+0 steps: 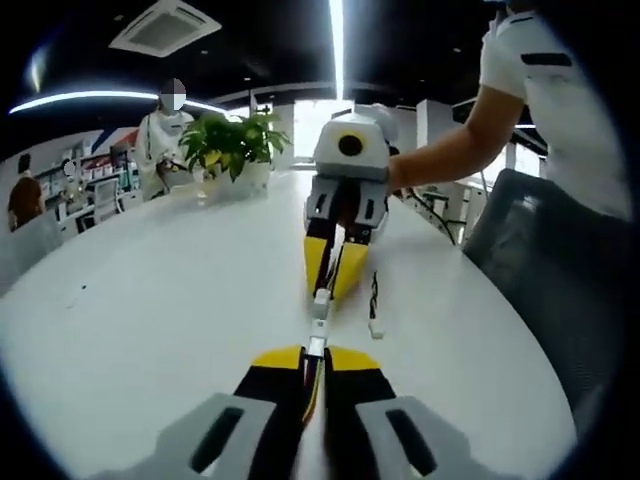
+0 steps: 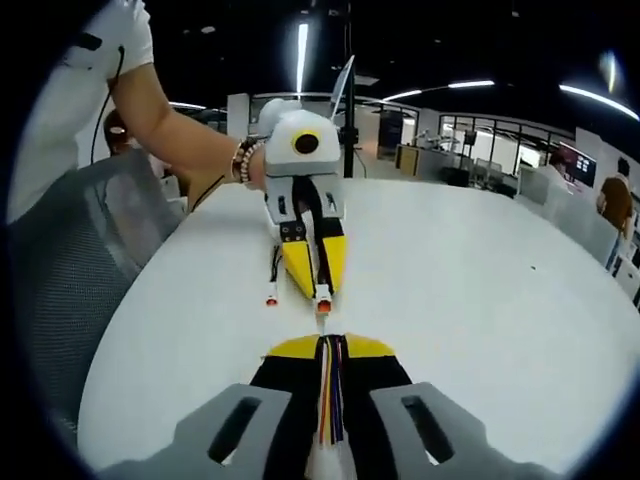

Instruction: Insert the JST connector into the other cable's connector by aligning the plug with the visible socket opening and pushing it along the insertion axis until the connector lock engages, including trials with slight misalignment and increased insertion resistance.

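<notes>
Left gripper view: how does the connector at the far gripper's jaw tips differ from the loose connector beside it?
The gripped connector is pinched at the right gripper's yellow tips; the loose connector hangs free on dark wires, apparently resting on the table. The gripped connector lines up with the left gripper's plug, nearly touching; the loose connector sits off to one side. Both are small and pale.

Connectors (image 1: pixel 319 322) meet between facing hand-held grippers, above table (image 1: pixel 150 330)
</notes>
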